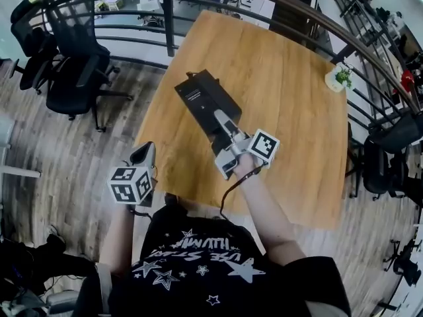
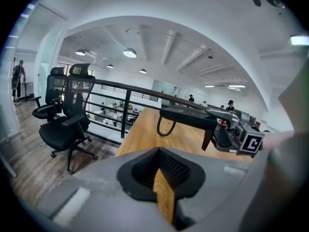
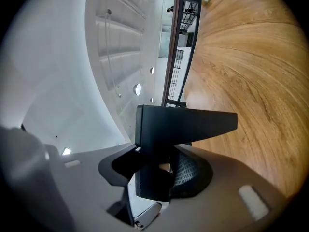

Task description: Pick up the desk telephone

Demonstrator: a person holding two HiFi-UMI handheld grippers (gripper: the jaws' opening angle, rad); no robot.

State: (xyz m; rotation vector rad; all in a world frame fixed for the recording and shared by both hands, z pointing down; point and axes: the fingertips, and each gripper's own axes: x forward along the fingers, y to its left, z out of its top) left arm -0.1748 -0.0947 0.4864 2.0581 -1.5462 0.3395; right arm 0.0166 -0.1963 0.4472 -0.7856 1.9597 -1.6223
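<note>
A light wooden desk is standing on a plank floor, with its grain running from the near edge to the far one. Its far side is lying just beside a dark railing. At the far right corner a small white pot with a green plant is sitting on the wood, close to the edge. It is showing very small in every view, so any marking on it is hard to make out.

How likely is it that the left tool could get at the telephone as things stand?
Probably yes. The right tool holds the telephone up over the table, and the left tool, empty, sits off the table's near edge with only open air between them.
</note>
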